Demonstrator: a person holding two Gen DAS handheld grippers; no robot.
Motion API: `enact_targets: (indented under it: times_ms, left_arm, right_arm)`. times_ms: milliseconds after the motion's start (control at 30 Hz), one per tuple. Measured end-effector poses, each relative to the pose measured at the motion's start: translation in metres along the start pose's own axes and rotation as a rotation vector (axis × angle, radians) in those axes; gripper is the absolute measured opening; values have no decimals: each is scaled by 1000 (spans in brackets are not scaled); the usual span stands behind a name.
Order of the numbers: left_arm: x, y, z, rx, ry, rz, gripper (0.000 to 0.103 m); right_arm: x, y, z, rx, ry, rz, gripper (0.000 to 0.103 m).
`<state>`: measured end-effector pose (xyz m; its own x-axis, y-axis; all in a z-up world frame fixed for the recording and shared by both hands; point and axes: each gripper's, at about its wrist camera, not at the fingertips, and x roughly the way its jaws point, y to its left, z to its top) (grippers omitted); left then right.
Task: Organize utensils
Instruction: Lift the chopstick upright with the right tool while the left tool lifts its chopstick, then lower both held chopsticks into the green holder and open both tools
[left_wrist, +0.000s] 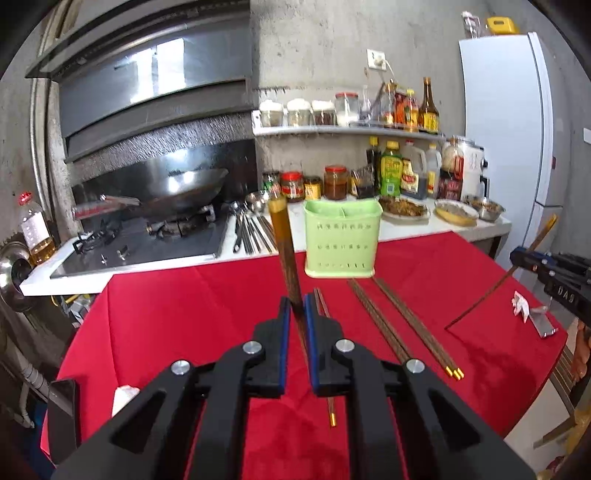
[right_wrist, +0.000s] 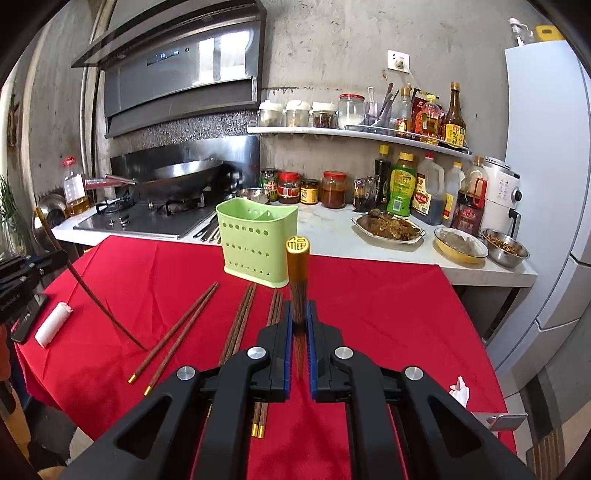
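The left tongs (left_wrist: 296, 308) are clamped shut on a single chopstick (left_wrist: 282, 240), its gold cap raised ahead of the pads and its thin end running back between them. The right tongs (right_wrist: 300, 314) are likewise closed tight on another chopstick (right_wrist: 297, 273), gold cap pointing up and forward.

Ahead of both tongs stands the green utensil holder (left_wrist: 342, 240) on the red cloth (left_wrist: 207, 314), near the far edge of the counter (right_wrist: 332, 229). The right wrist view looks down into its two compartments, which seem empty, though the angle is shallow; the left wrist view shows only its perforated front.

Loose chopsticks (right_wrist: 173, 332) lie on the cloth. The right view shows three pairs left of and beneath its tongs; the left view shows two pairs to the right of its tongs and one stick partly hidden under them.

Each view catches the other tongs at its edge, cut off, with the held stick slanting down to the cloth. A white roll (right_wrist: 53, 325) lies left of the right tongs.
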<state>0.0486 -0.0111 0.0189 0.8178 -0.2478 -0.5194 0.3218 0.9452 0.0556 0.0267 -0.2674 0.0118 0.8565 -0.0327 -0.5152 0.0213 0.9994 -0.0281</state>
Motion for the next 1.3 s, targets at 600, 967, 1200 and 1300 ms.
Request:
enact_targets:
  times_ms: [600,967,1200,1300]
  left_arm:
    - [21,-6,24,22,-32,-11,6]
    - [49,-8,129,28,-202,-79,6]
    - [102,-20,176,38,-236,-102,7]
    - [134,-22,176,31,-189,-129,7]
  right_arm:
    - [7,5,22,-30,-16,-2,7]
    - [26,20,125,-65,-166,32,7]
    - [65,18,168,-59,-174,47,7]
    - [87,18,170,-54,-146,56,7]
